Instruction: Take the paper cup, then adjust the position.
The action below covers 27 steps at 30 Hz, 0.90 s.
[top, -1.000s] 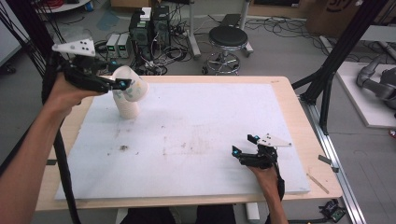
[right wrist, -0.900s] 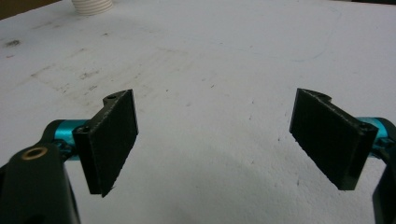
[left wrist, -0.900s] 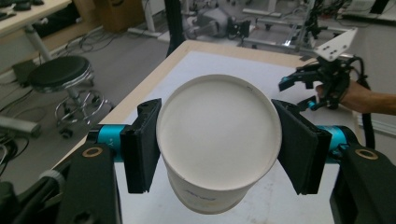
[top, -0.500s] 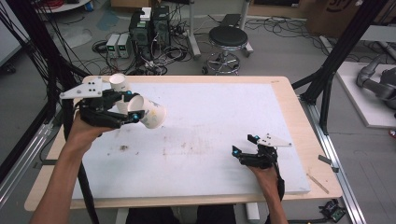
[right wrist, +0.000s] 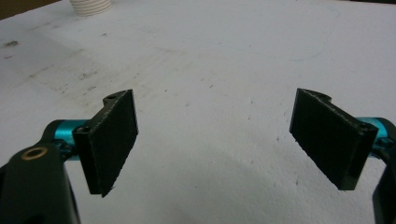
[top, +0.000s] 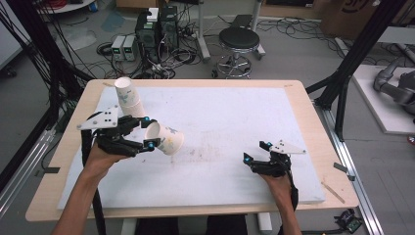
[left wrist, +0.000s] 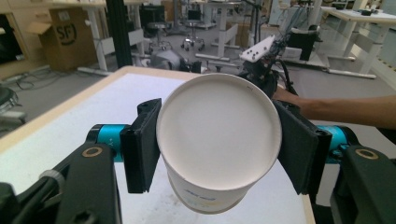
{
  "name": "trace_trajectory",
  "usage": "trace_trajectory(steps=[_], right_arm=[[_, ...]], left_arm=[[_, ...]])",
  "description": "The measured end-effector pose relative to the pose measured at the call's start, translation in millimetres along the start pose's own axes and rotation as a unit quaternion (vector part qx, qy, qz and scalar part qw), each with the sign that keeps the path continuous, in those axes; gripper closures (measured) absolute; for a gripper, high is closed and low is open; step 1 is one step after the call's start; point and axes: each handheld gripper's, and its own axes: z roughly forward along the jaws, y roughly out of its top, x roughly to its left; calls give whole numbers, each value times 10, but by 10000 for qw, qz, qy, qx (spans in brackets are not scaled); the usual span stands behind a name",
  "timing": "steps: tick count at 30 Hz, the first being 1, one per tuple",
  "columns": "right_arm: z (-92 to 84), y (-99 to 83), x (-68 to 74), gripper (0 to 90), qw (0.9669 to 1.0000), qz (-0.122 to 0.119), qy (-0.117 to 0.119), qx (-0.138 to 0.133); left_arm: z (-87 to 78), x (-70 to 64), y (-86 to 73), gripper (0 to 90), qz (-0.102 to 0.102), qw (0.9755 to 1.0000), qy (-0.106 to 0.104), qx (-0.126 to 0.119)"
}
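Note:
My left gripper (top: 150,132) is shut on a white paper cup (top: 165,139), which it holds tipped on its side just above the white board (top: 235,117). In the left gripper view, the cup (left wrist: 219,140) shows a round end toward the camera, and both black pads (left wrist: 144,144) press on its sides. A stack of matching cups (top: 128,98) stands tilted at the board's back left corner. My right gripper (top: 254,152) rests on the board at the near right, open with nothing between its pads (right wrist: 114,140). The right gripper view has the stack's base (right wrist: 91,5) at its top edge.
The board lies on a wooden table (top: 313,122). The other hand's gripper (left wrist: 259,51) and forearm appear far off in the left gripper view. A stool (top: 239,39), computer boxes and cables are on the floor behind the table, and black frame posts (top: 342,88) flank it.
My left gripper has come down and toward the near middle of the board, away from the stack, carrying one cup with it. The right gripper has not moved.

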Motion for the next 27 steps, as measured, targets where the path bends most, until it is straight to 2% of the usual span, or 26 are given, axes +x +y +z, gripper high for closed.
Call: trace_trajectory(steps=[3,6,9,13,19,27], right_arm=[[-3,-1,0,154,10000,-8,3,-9],[-4,-2,-1,154,10000,-23,16,-24],[7,4,-10,154,10000,-2,53,39],[11,6,-12,154,9999,-1,81,67],[2,2,-3,154,10000,-38,56,29],[-3,-1,1,154,10000,-68,49,-5]], left_arm=[[21,5,-34,368,-25,9999,-91,-45],[39,18,-66,368,-81,9999,-73,-49],[52,21,-112,368,-67,9999,-79,11],[96,41,-201,367,-152,9998,-89,110],[109,49,-229,367,-114,9998,-92,133],[59,56,-224,367,-136,9999,-46,41]])
